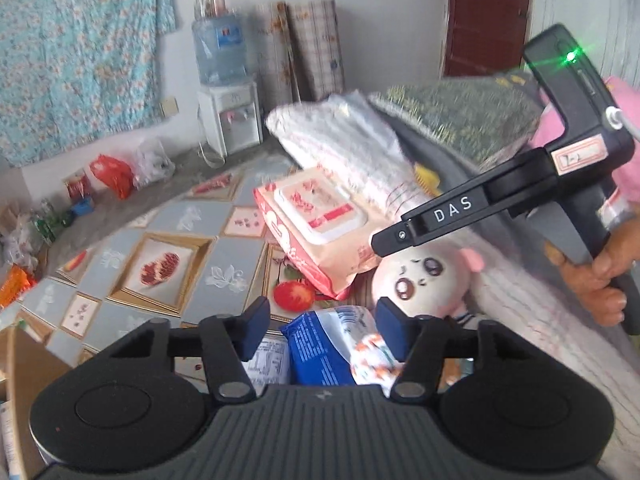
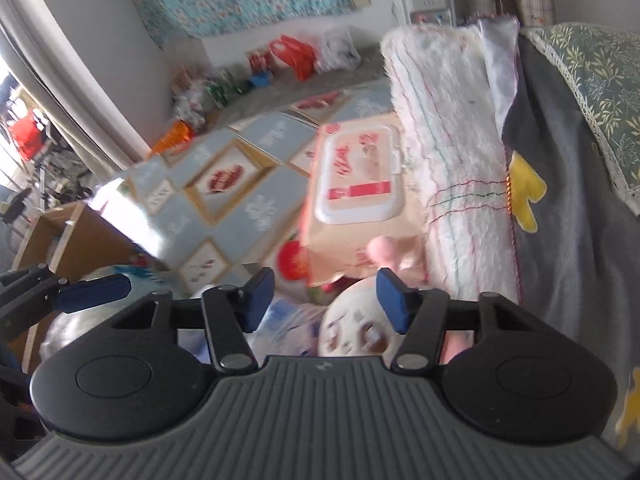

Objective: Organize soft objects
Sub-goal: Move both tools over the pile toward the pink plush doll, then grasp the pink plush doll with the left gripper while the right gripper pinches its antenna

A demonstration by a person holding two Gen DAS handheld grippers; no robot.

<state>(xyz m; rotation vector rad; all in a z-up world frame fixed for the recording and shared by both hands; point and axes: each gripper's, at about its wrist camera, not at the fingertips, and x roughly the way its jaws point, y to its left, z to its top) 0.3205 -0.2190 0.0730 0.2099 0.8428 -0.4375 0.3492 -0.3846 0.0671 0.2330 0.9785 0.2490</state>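
Note:
In the left wrist view my left gripper [image 1: 323, 330] hangs over a blue and white packet [image 1: 320, 354]. The packet lies between the jaws with a gap at the left pad, so the gripper is open. A round white plush doll [image 1: 420, 280] with pink ears lies just right of it, under one finger [image 1: 440, 212] of my right gripper, which a hand holds. In the right wrist view my right gripper [image 2: 326, 300] stands open above the doll's head [image 2: 352, 332]. The head sits nearer the right pad and is blurred. A pink wet-wipes pack [image 1: 316, 220] [image 2: 356, 176] lies beyond.
A folded white towel [image 2: 440, 140], a grey garment [image 2: 560, 220] with a yellow patch and a green-patterned pillow [image 1: 460, 120] are piled at the right. A fruit-print tablecloth [image 1: 160, 264] covers the surface. An open cardboard box [image 2: 68, 240] stands at the left. A water dispenser [image 1: 228, 112] is behind.

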